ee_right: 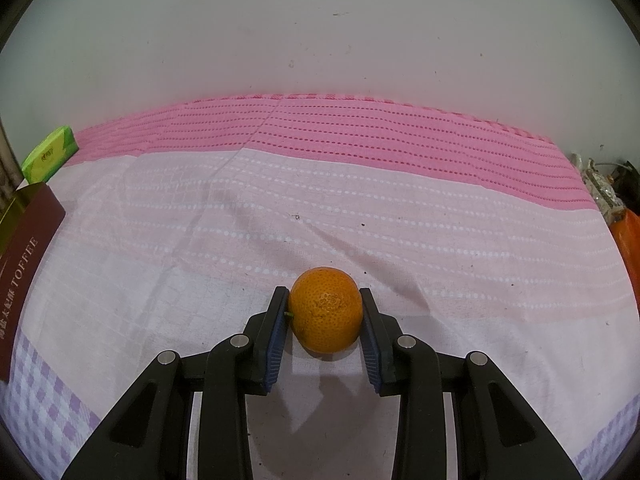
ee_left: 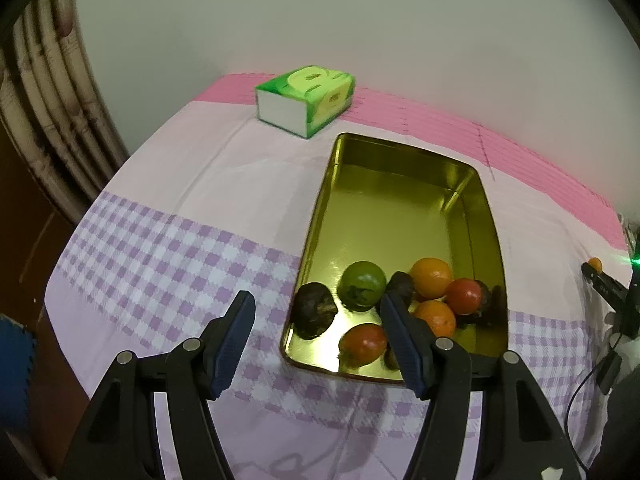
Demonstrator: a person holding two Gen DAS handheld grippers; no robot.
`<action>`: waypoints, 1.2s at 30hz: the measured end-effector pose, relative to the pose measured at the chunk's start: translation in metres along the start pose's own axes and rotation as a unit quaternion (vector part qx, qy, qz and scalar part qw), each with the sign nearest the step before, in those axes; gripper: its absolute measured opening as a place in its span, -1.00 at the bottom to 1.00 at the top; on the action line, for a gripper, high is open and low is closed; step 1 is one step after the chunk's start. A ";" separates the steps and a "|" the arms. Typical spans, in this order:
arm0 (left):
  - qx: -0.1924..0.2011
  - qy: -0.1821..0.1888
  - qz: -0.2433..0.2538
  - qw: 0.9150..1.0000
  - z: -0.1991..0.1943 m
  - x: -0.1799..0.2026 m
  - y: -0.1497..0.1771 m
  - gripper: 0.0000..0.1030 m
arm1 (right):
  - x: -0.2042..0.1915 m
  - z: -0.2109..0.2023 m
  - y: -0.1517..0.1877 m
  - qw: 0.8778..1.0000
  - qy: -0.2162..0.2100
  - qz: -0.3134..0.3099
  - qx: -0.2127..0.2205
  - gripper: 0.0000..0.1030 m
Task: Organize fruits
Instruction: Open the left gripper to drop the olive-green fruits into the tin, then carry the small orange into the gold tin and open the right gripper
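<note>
Right claw [ee_right: 325,312]: closed on 1 orange [ee_right: 326,310], pads pressing both sides, above the pink-and-white cloth [ee_right: 360,216] covering the bench. Left claw [ee_left: 318,316]: open, empty, poised over the near left corner of the gold tin [ee_left: 400,184]. The tin's near end holds about 8 fruits; the count is uncertain where they overlap. A green tissue box [ee_left: 306,98] sits beyond the tin.

My jaws black, pads dark blue [ee_right: 276,340]. Between them mandarin [ee_right: 326,310], orange, dimpled. Tablecloth [ee_left: 168,184]: pink stripe, pale pink, lilac-white check. Tin tray [ee_left: 400,200] golden inside. Tissue box [ee_left: 306,94] green. Tomato [ee_left: 362,284] green.
</note>
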State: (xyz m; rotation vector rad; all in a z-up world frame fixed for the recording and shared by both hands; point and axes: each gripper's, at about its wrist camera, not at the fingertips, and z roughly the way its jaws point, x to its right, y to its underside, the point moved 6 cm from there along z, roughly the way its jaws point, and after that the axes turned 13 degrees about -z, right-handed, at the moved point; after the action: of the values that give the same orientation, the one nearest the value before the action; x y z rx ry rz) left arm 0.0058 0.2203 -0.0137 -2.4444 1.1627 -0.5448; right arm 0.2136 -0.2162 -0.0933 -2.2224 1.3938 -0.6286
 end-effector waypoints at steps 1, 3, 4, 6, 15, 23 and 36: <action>0.000 0.001 -0.004 1.000 0.000 -0.002 -0.001 0.19 | -0.001 -0.001 0.000 1.000 0.002 0.000 0.000 -0.32; 0.001 0.004 -0.010 1.000 0.000 -0.005 -0.001 0.19 | -0.002 -0.001 0.000 1.000 0.005 0.001 -0.002 -0.34; 0.002 0.004 -0.012 1.000 0.000 -0.006 -0.001 0.19 | -0.004 -0.001 0.000 1.000 0.008 0.001 -0.003 -0.34; 0.000 0.004 -0.015 1.000 0.001 -0.007 0.000 0.27 | -0.006 -0.001 -0.001 1.000 0.012 0.004 -0.005 -0.34; 0.003 0.009 -0.025 1.000 -0.001 -0.013 0.000 0.48 | -0.016 -0.002 -0.007 1.000 0.019 0.005 -0.024 -0.36; -0.001 0.006 -0.033 0.999 -0.002 -0.018 0.003 0.78 | -0.036 -0.020 -0.015 1.000 -0.001 -0.007 -0.014 -0.36; 0.003 0.015 -0.050 0.999 -0.017 -0.028 0.005 0.90 | -0.138 -0.072 -0.052 0.993 -0.092 -0.070 0.031 -0.36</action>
State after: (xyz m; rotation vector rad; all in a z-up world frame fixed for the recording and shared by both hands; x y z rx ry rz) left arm -0.0220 0.2365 -0.0070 -2.5074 1.0525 -0.6150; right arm 0.1542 -0.0791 -0.0250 -2.2792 1.1205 -0.4925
